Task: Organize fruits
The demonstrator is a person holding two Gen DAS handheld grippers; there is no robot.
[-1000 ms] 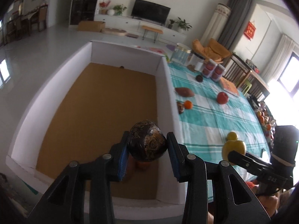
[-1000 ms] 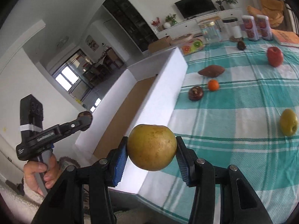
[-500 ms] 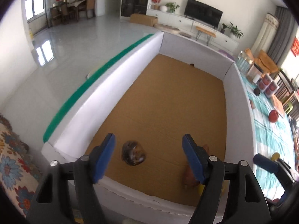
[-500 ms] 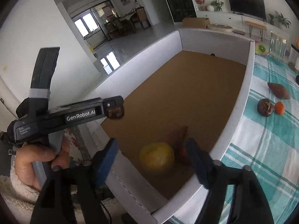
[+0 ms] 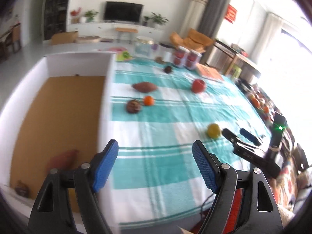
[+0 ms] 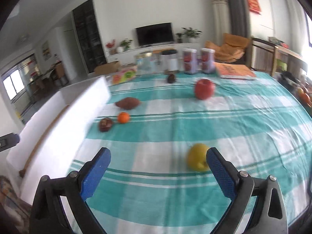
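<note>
- Left gripper (image 5: pixel 155 167) and right gripper (image 6: pixel 158 172): jaws opening, nothing clamped between.
- Box (image 5: pixel 58 105): a few fruits are seen inside.
- Right of box: lemon (image 6: pixel 197 159), apple (image 6: pixel 204 91), orange (image 6: pixel 123 117) are left on the cloth (image 6: pixel 195 120).

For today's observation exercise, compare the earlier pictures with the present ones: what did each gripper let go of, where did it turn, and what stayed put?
The left gripper dropped its dark mottled round fruit into the white-walled cardboard box; the right gripper dropped its yellow-brown pear there. Both, jaws opening and empty, swung back over the teal checked tablecloth. The red apple, small orange and yellow fruit stayed put.
</note>
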